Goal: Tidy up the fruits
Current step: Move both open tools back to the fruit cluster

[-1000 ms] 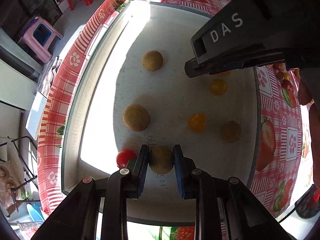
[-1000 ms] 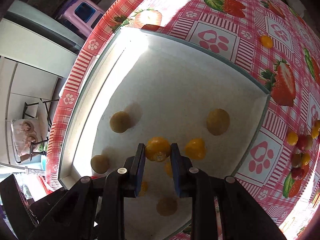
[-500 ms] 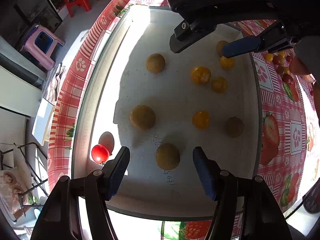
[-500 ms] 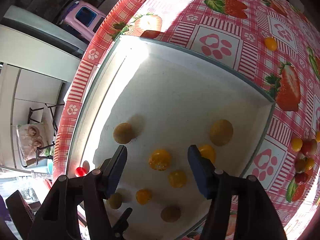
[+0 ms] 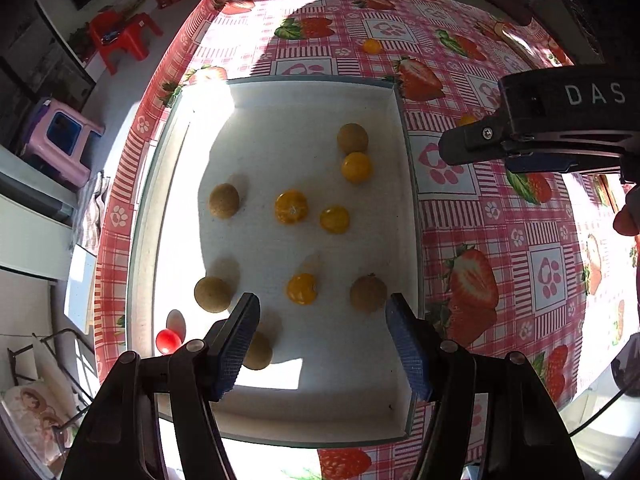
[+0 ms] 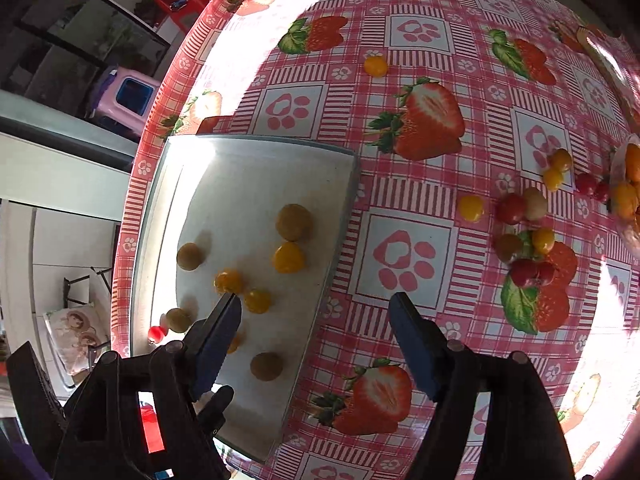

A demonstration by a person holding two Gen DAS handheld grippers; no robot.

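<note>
The left gripper point(image 5: 322, 344) hangs with its blue-padded jaws spread wide and nothing between them, above the near end of the shallow white rectangular tray point(image 5: 402, 128). Partly hidden behind its left finger lies a round brown fruit point(image 5: 259, 352) on the tray floor, close to the tray's near edge. Just beyond the jaws sit a small yellow-orange fruit point(image 5: 302, 289) and, to either side of it, another brown round fruit point(image 5: 368, 293) near the tray's right wall and a third brown fruit point(image 5: 212, 294) toward the left wall. A small red cherry tomato point(image 5: 168, 341) rests in the sunlit near-left corner of the tray. Farther in, a larger ribbed orange fruit point(image 5: 291, 207) and a yellow fruit point(image 5: 334, 219) lie just beside each other near the tray's middle, with a fourth brown fruit point(image 5: 224, 200) to their left. Toward the far-right corner a brown fruit point(image 5: 352, 138) touches a yellow fruit point(image 5: 356, 167). The right gripper point(image 6: 316, 308) is likewise wide open and empty, held over the tray's right edge, its left pad above the tray and its right pad above the pink checked strawberry-print tablecloth point(image 6: 416, 32). On the cloth well to the right of the tray lies a loose cluster of yellow, red and pale fruits point(image 6: 520, 216), and a lone yellow fruit point(image 6: 375, 66) sits beyond the tray's far edge.
</note>
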